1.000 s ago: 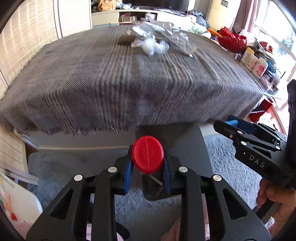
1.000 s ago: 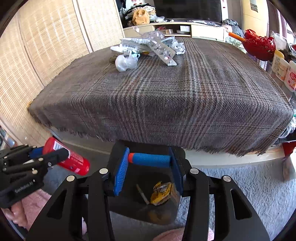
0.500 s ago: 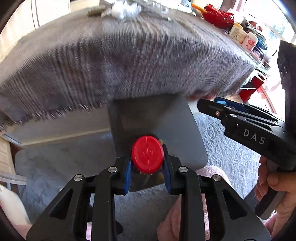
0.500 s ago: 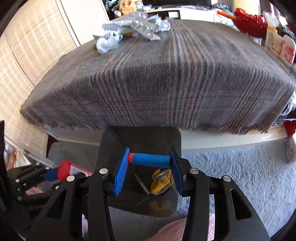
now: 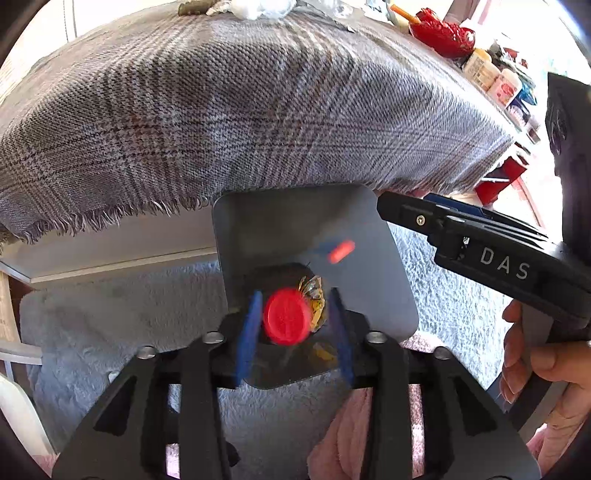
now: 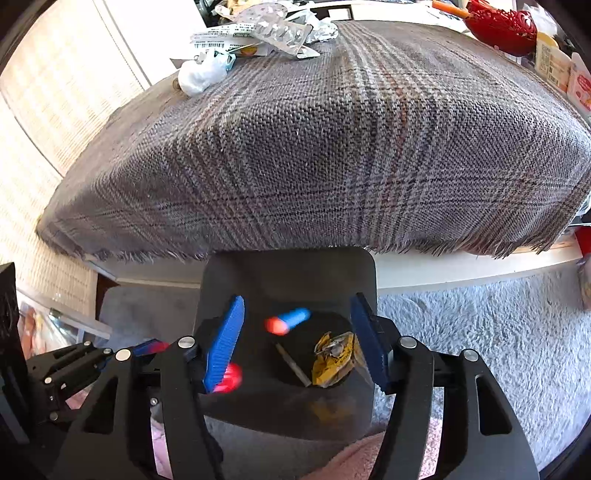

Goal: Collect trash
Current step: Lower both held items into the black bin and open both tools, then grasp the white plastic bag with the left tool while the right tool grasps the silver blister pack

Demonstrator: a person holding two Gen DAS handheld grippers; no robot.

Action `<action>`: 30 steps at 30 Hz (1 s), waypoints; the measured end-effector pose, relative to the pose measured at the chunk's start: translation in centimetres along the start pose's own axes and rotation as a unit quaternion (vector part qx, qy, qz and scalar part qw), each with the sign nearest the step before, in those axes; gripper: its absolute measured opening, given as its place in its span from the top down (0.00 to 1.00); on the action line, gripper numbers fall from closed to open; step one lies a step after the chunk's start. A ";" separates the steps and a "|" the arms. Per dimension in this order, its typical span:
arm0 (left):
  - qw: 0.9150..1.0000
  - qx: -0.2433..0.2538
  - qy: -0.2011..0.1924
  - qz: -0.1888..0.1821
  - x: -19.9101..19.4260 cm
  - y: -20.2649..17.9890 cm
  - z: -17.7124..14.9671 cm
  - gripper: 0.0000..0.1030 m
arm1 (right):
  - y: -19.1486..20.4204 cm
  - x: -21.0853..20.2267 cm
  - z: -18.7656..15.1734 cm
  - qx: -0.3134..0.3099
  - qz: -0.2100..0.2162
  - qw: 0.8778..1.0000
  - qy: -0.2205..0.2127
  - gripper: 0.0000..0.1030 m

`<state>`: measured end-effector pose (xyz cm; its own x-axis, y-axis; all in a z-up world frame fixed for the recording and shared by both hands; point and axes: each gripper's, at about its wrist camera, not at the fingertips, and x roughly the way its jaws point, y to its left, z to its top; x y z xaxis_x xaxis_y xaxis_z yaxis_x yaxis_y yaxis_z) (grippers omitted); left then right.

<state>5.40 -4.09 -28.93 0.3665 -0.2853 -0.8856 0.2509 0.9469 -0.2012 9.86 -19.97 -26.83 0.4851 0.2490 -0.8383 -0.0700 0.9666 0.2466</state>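
1. The left gripper [image 5: 291,325] points down over a dark grey square-mouthed plastic bin [image 5: 369,229]. Its jaws stand apart, and a red-capped cylindrical container [image 5: 286,315], blurred, sits loose between the blue pads without touching either.
2. The right gripper [image 6: 297,338] tilts down over the same bin [image 6: 288,266] with its jaws spread wide. A small blue tube with a red end [image 6: 288,320] is blurred in mid-air between them, clear of both pads.
3. In the left wrist view the right gripper [image 5: 480,236] reaches in from the right, held in a bare hand [image 5: 543,373].
4. The bin stands on pale grey shaggy carpet [image 6: 480,332], tucked against the fringed edge of a grey plaid woven cloth [image 6: 332,147] covering the surface. The bin mouth is open beneath both grippers.
5. At the bottom of the bin lie a crumpled yellow wrapper [image 6: 334,356] and a thin stick [image 6: 293,363].
6. At the far end of the cloth lies a heap of leftover trash: silver blister packs [image 6: 280,31], printed paper strips [image 6: 221,38] and a white crumpled plastic bag [image 6: 201,74].
7. A red lattice basket [image 6: 498,22] sits near the far right corner.
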 end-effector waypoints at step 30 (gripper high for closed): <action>0.989 -0.009 -0.127 0.071 -8.8 3.0 12.4 0.08 | -1.2 -7.7 13.0 0.008 -0.028 0.993 -0.114 0.03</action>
<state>14.08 -0.57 -16.53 0.6106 -0.1745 -0.7725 0.1655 0.9820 -0.0911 17.53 -23.84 -14.35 0.6723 0.1729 -0.7198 -0.0240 0.9769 0.2122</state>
